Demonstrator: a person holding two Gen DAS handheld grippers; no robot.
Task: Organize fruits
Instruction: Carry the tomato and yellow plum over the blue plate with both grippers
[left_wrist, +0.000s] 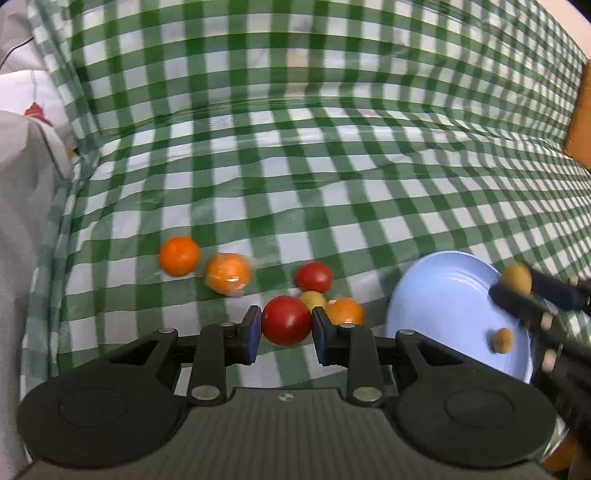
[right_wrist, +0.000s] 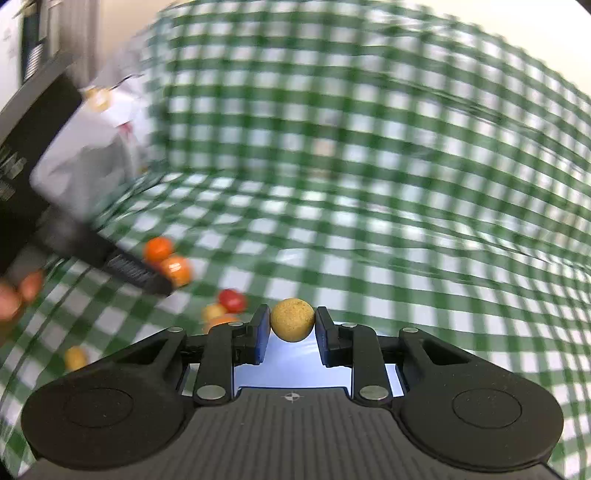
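Left tongs (left_wrist: 286, 321) clamp a red fruit (left_wrist: 286, 320), angled steeply downward

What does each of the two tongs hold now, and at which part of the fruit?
The left tongs hold a red fruit by its two opposite sides. The right tongs hold a yellow-brown fruit, also by its sides.

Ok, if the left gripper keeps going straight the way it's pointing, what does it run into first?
The left gripper, already holding a red fruit, would probably carry it into the small yellow fruit and the orange fruit lying just beyond. Depth is hard to judge here.
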